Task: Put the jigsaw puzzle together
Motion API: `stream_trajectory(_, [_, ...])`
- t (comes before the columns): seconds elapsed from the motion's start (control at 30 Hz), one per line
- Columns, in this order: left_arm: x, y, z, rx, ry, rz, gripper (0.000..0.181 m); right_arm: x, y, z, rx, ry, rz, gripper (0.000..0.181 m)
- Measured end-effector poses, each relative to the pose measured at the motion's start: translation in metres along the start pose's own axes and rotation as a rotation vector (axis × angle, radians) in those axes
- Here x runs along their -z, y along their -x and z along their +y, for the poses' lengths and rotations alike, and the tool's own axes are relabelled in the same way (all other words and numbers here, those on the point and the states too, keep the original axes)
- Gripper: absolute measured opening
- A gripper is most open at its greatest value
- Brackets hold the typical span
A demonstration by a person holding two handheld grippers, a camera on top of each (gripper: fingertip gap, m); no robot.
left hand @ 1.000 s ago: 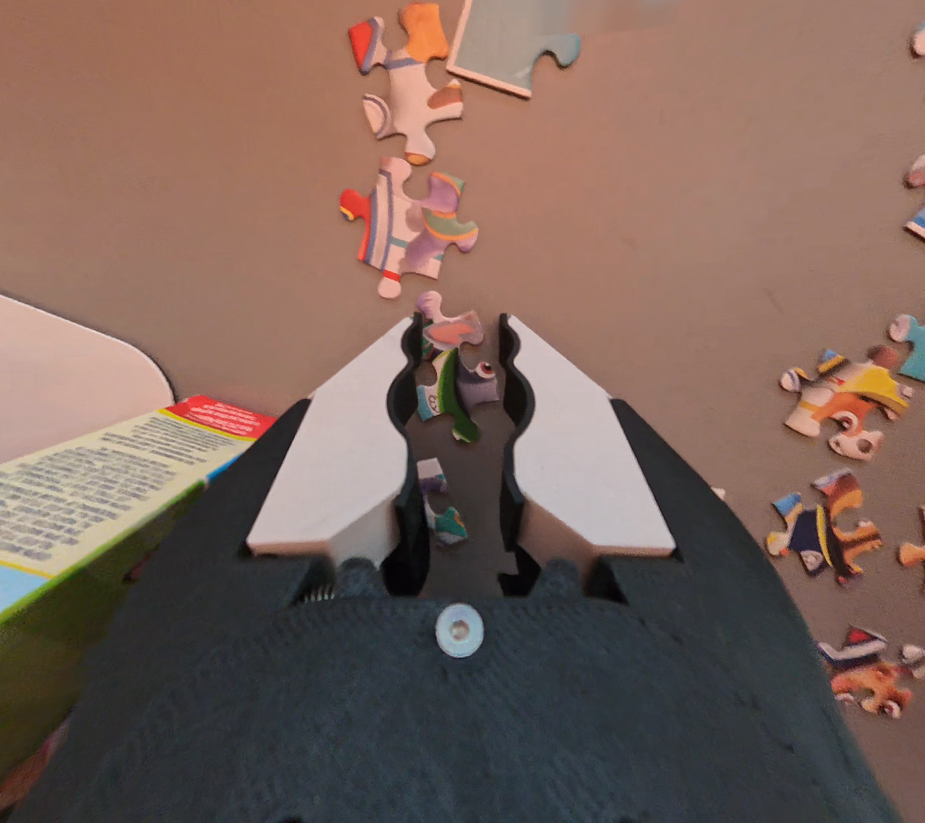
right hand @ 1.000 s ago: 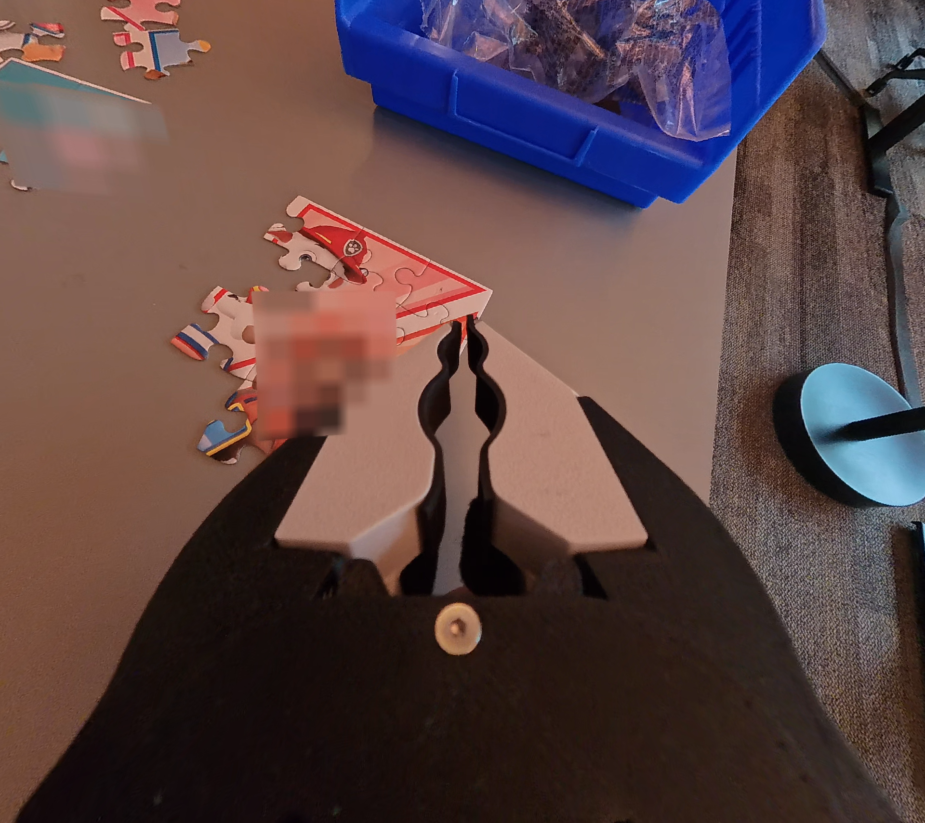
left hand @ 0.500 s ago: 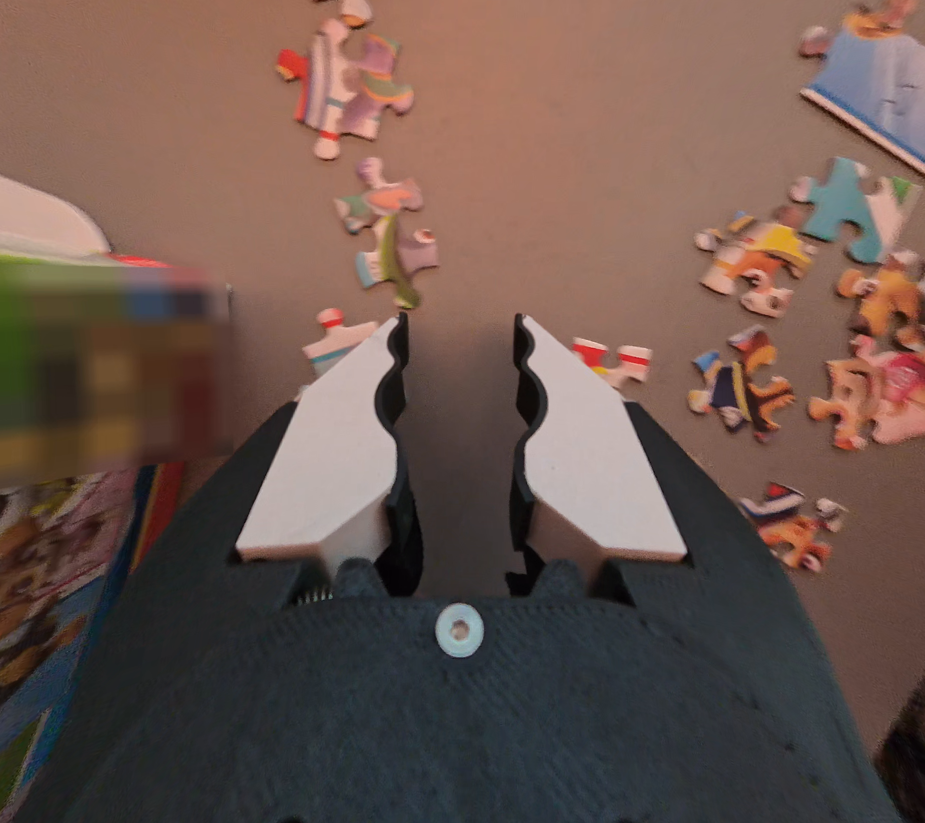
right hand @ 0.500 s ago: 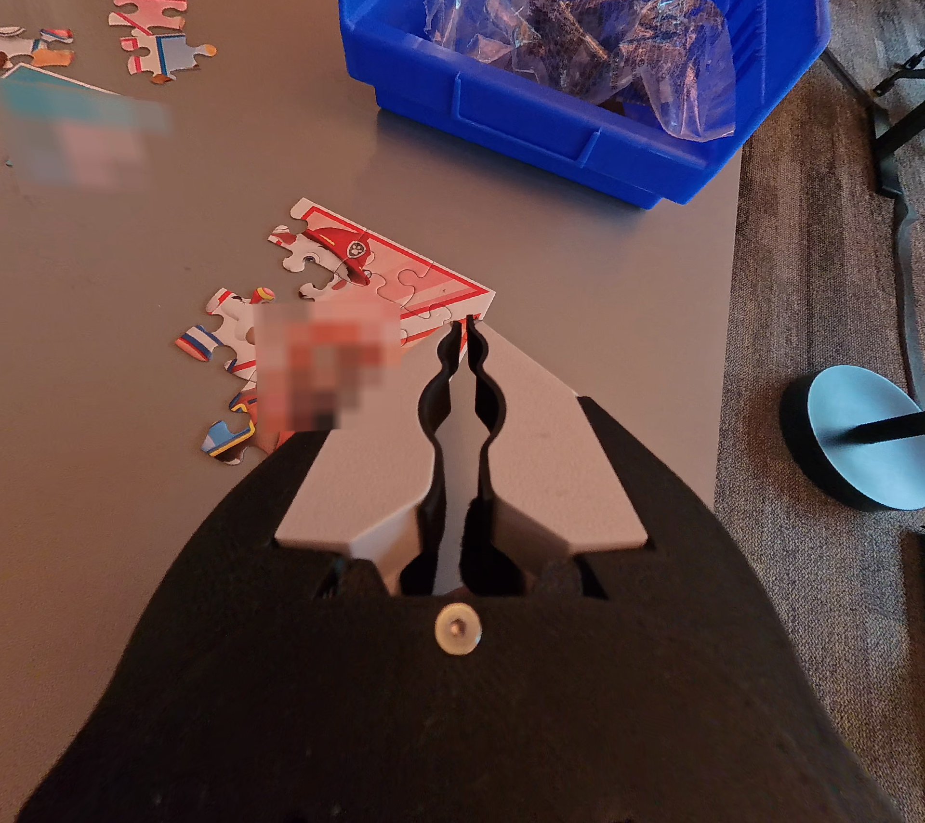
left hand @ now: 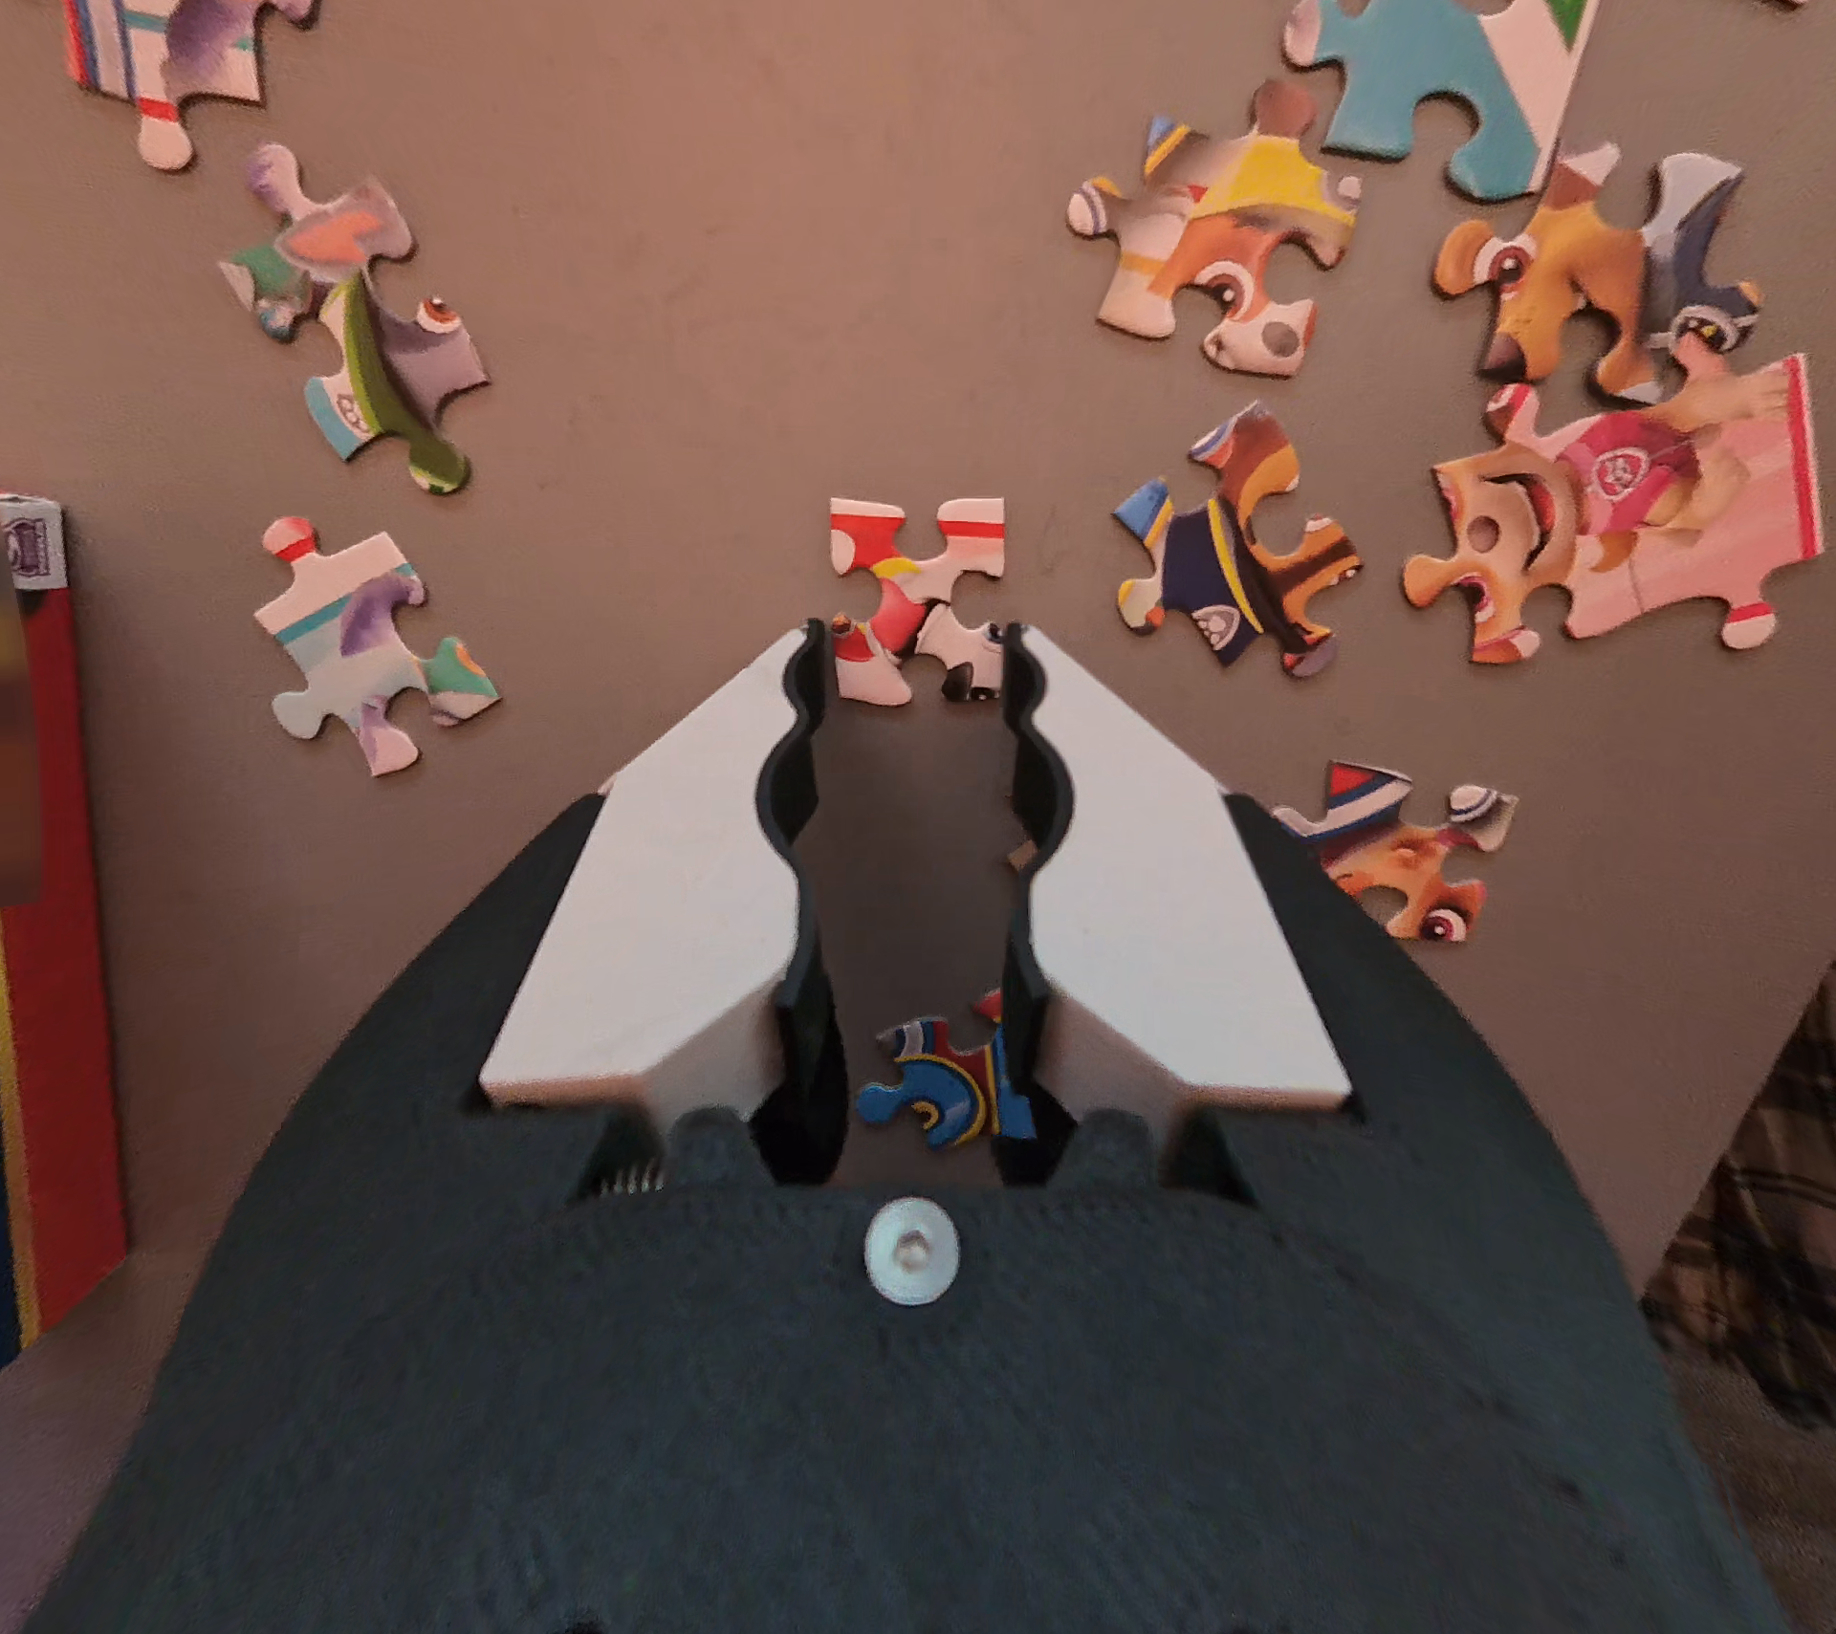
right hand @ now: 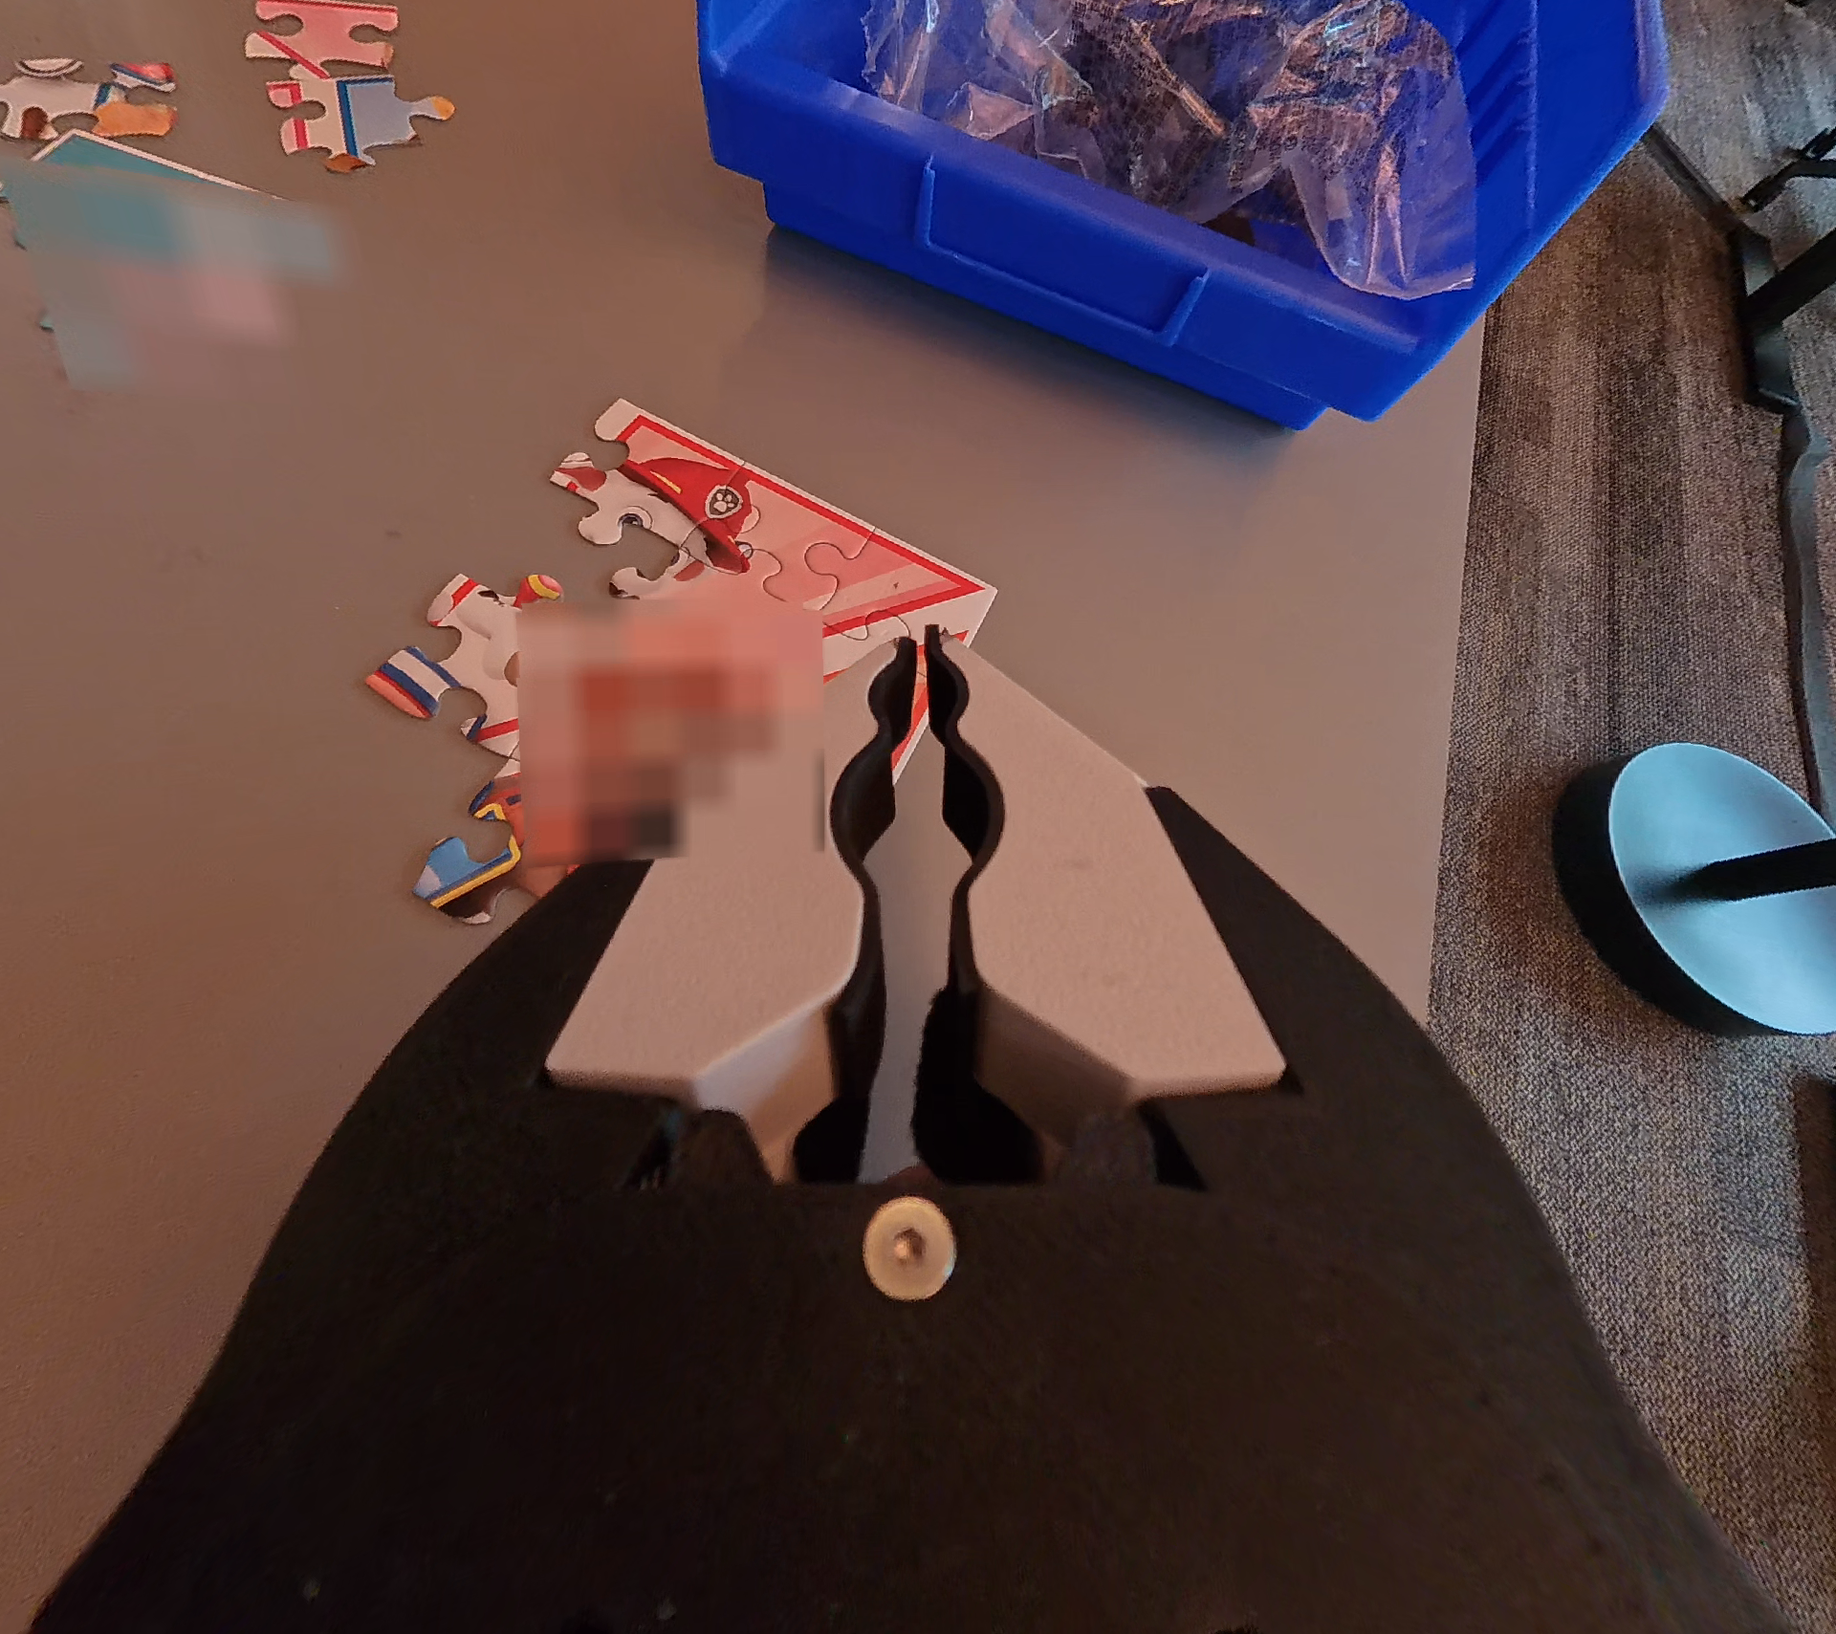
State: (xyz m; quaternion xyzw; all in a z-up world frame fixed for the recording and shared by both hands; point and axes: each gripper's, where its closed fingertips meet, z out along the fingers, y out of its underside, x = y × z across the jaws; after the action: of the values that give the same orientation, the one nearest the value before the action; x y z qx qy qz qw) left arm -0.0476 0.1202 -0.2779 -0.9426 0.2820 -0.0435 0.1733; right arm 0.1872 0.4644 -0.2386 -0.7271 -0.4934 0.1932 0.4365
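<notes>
Left wrist view: left claw (left hand: pixel 912 638) wide apart around red-white piece (left hand: pixel 916 593).

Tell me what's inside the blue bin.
The blue bin holds a crumpled clear plastic bag with dark contents showing through. The wrinkles hide what they are, and the bag covers the bin's floor.

The left claw (left hand: pixel 912 643) gapes wide, pointing down; the right claw (right hand: pixel 919 643) is nearly closed.
</notes>
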Motion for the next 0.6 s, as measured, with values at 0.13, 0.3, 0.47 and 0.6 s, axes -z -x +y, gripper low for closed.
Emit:
stream_trajectory(0.13, [-0.001, -0.002, -0.002, 0.002, -0.009, -0.008, 0.032, 0.0, -0.001, 0.0, -0.004, -0.004, 0.001, 0.0])
stream_trajectory(0.3, [-0.001, -0.001, -0.006, -0.009, -0.039, -0.038, 0.026, 0.001, -0.001, -0.001, -0.006, -0.01, 0.003, 0.0])
stream_trajectory(0.47, [0.0, -0.003, -0.007, -0.032, -0.023, -0.052, 0.008, 0.001, -0.001, -0.002, -0.005, -0.011, 0.001, 0.0])
stream_trajectory(0.6, [0.01, 0.006, -0.009, 0.006, -0.067, -0.071, 0.02, 0.003, -0.002, -0.003, -0.01, -0.018, 0.003, 0.0])
